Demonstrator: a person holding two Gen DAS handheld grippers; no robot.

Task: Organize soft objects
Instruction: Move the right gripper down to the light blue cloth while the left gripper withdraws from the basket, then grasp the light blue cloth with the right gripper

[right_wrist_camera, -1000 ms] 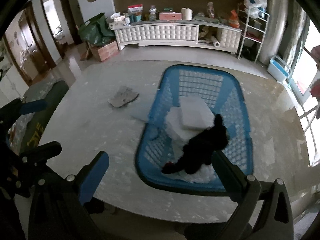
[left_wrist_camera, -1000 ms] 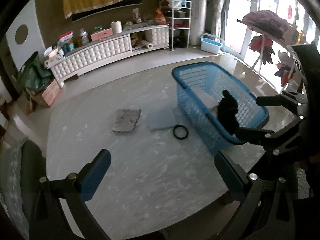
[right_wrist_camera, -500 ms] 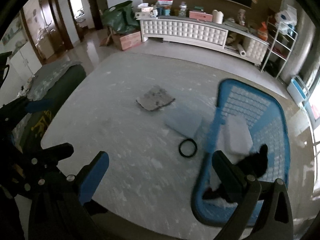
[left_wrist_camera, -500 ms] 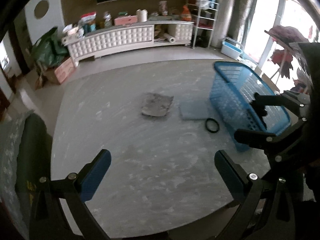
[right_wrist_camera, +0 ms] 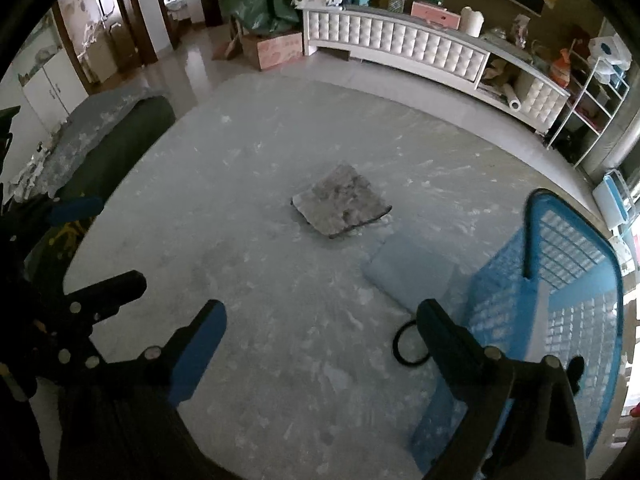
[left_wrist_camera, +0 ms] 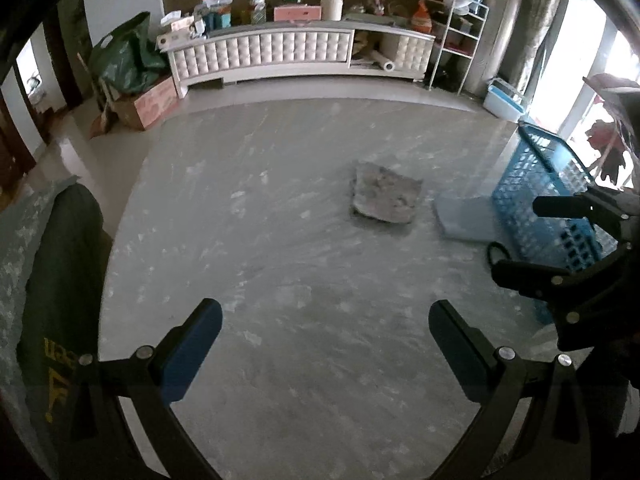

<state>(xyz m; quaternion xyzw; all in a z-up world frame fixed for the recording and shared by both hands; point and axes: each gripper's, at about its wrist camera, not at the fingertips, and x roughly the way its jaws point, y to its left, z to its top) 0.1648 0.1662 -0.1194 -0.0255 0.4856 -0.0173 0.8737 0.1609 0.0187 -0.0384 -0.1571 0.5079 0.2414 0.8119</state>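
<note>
A mottled grey folded cloth (left_wrist_camera: pixel 386 194) (right_wrist_camera: pixel 342 200) lies on the grey marbled table (left_wrist_camera: pixel 280 240). A pale blue-grey folded cloth (left_wrist_camera: pixel 464 214) (right_wrist_camera: pixel 412 272) lies to its right, against the blue plastic basket (left_wrist_camera: pixel 548 200) (right_wrist_camera: pixel 560 280). A black ring (left_wrist_camera: pixel 496 250) (right_wrist_camera: pixel 410 346) rests near the basket's foot. My left gripper (left_wrist_camera: pixel 324 316) hangs open above bare table, short of the cloths. My right gripper (right_wrist_camera: pixel 322 312) is wide and its jaws are closing, with nothing between them. Its right finger (right_wrist_camera: pixel 448 332) partly covers the ring. What is inside the basket is hidden.
A dark green chair back (left_wrist_camera: pixel 60 280) stands at the table's left edge. A long white tufted cabinet (left_wrist_camera: pixel 280 56) with clutter on top runs along the far wall. A green bag (left_wrist_camera: pixel 124 60), a cardboard box (left_wrist_camera: pixel 148 104) and a wire shelf (left_wrist_camera: pixel 460 40) stand on the floor beyond.
Both grippers have moved left and lower over the table. The basket has slid to the right edge of both views, and the black toy and white cloths inside it have left sight.
</note>
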